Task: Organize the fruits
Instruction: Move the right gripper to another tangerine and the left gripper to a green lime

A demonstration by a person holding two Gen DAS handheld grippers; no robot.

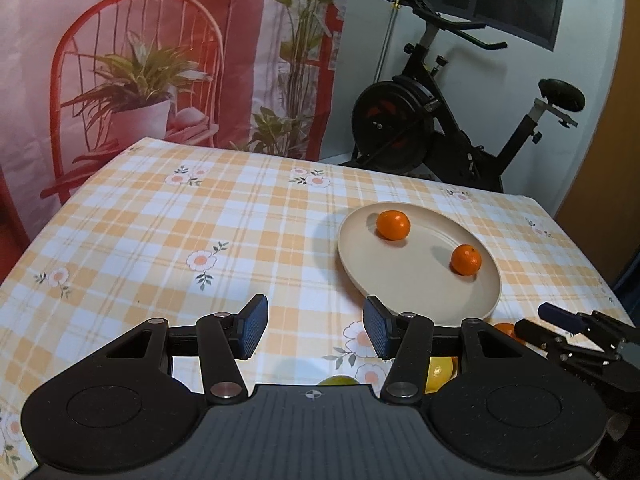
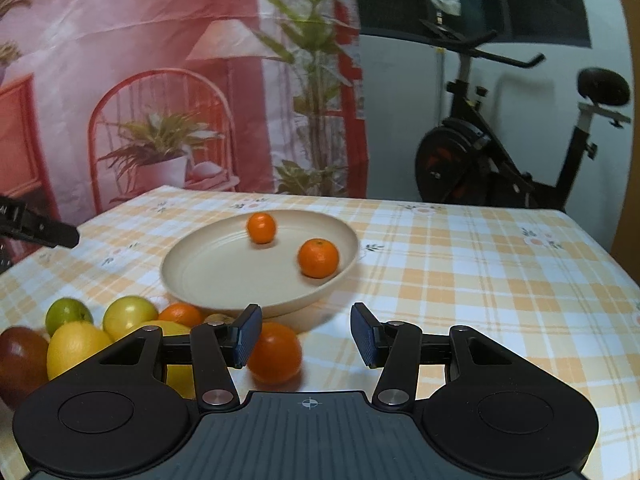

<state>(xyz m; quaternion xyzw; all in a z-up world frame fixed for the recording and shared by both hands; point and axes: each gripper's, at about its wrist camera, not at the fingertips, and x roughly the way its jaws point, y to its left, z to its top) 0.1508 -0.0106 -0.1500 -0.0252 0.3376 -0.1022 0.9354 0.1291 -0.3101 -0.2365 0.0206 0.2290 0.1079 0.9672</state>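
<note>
A beige plate holds two oranges; it also shows in the left wrist view. My right gripper is open and empty above the table, with a loose orange just inside its left finger. A pile of fruit lies to its left: a green lime, a yellow-green fruit, a lemon, a small orange and a dark red fruit. My left gripper is open and empty over the tablecloth, left of the plate.
The table has an orange checked cloth with flowers. An exercise bike stands behind the far edge. A printed backdrop hangs at the back left. The right gripper's fingers show at the left view's right edge.
</note>
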